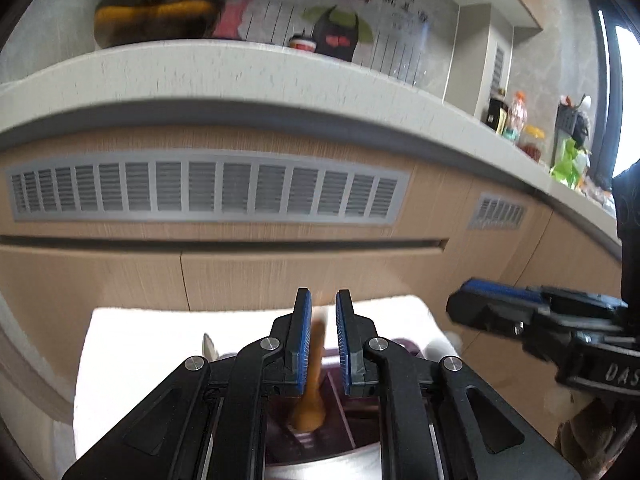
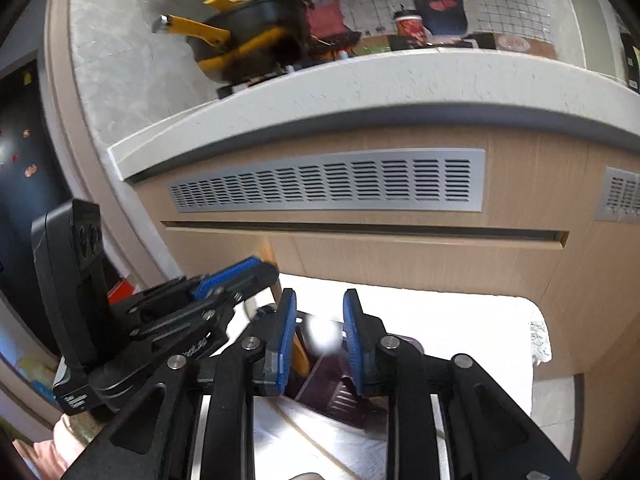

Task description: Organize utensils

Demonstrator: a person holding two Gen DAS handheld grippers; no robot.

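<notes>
A wooden spoon (image 1: 310,392) stands between the pads of my left gripper (image 1: 323,340), bowl end down over a dark purple utensil tray (image 1: 360,412). The jaws stand slightly apart around the handle; whether they touch it is unclear from the blur. A metal utensil tip (image 1: 209,345) shows at the tray's left. In the right wrist view, my right gripper (image 2: 320,340) is open over the same purple tray (image 2: 332,388), with a shiny metal spoon bowl (image 2: 322,334) between its pads, not gripped. The wooden spoon (image 2: 300,354) and the left gripper (image 2: 236,276) show at its left.
The tray lies on a white cloth (image 1: 132,344) on a low surface in front of wooden kitchen cabinets with grey vents (image 1: 208,188). On the counter above stand a black pot with yellow handles (image 2: 248,40), a cup (image 2: 410,26) and bottles (image 1: 516,116).
</notes>
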